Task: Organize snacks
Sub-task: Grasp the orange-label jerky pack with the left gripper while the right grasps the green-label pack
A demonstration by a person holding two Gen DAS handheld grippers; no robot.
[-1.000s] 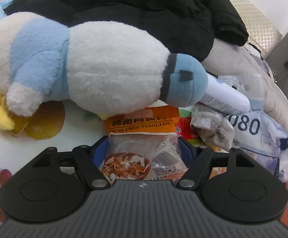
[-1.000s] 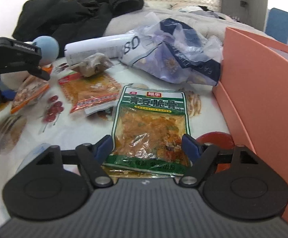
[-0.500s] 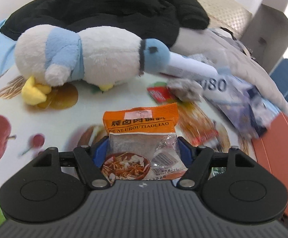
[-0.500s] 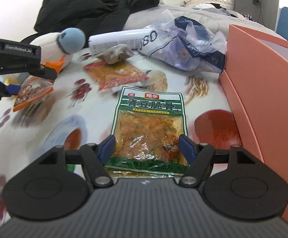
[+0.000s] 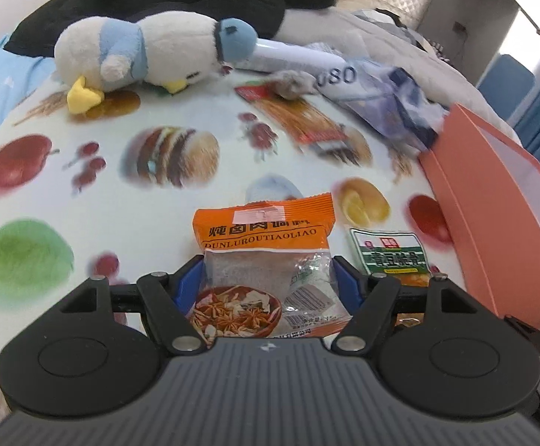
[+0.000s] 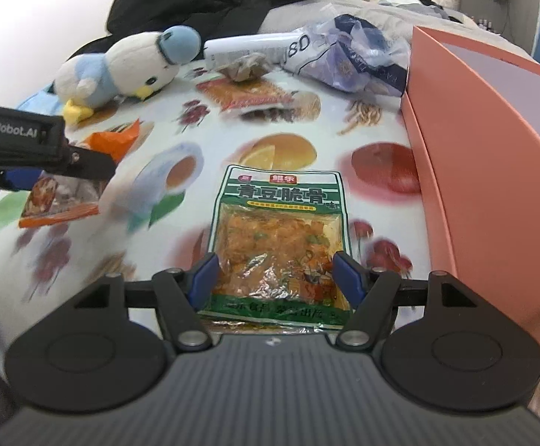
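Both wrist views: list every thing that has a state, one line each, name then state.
left gripper: shut on the orange packet.
right gripper: shut on the green packet.
orange packet: sealed, held across its width.
green packet: sealed, held across its width.
red packet: sealed, lying flat.
pink box: open.
plush bird: lying on its side.

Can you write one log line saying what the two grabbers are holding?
left gripper: orange packet | right gripper: green packet | pink box: beside
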